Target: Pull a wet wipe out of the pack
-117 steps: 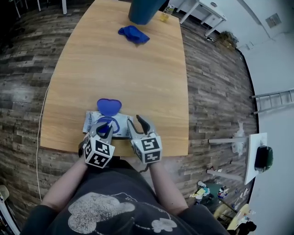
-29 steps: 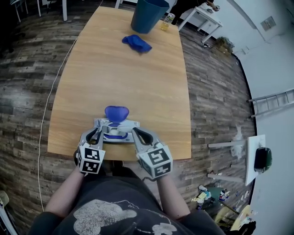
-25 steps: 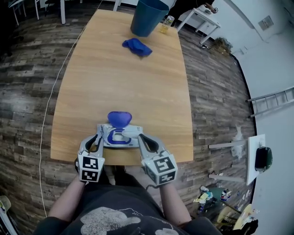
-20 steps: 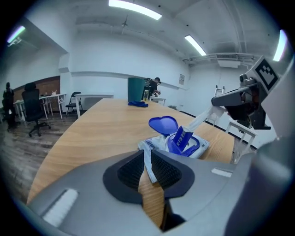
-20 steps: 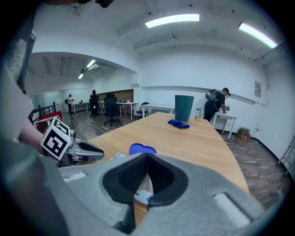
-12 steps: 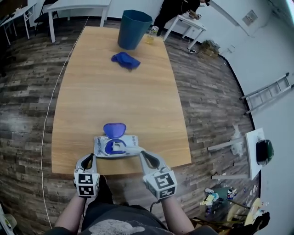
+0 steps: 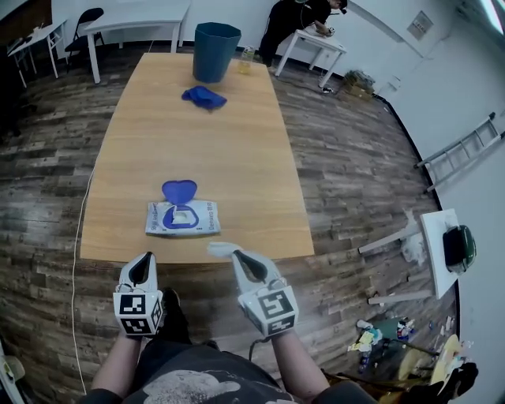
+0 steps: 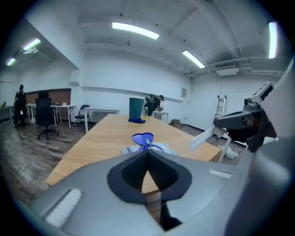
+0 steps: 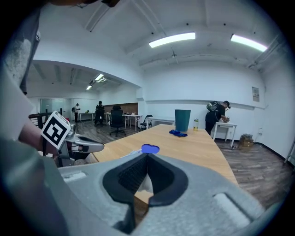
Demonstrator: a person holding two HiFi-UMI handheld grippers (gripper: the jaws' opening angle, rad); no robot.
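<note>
The wet wipe pack [image 7: 182,218] lies flat near the table's [image 7: 197,150] front edge, with its blue lid [image 7: 179,190] flipped open toward the far side. My right gripper [image 7: 230,252] hangs just off the front edge, shut on a white wet wipe [image 7: 218,249] that is clear of the pack. Between its jaws the wipe [image 9: 146,183] shows as a white sliver. My left gripper [image 7: 143,259] is also off the edge, left of the pack, shut and empty. From the left gripper view, the pack [image 8: 152,148] lies straight ahead and the wipe [image 8: 201,138] dangles from the right gripper [image 8: 215,124].
A blue bin [image 7: 215,39], a small bottle [image 7: 245,59] and a crumpled blue cloth [image 7: 203,96] sit at the table's far end. A person [image 7: 296,20] bends over a white table behind it. Wood floor surrounds the table; a ladder [image 7: 461,150] leans at the right.
Both grippers drew back from the pack, past the table's front edge. The left gripper's jaws closed with nothing in them. The wipe, stretched from the pack before, now hangs free from the right gripper.
</note>
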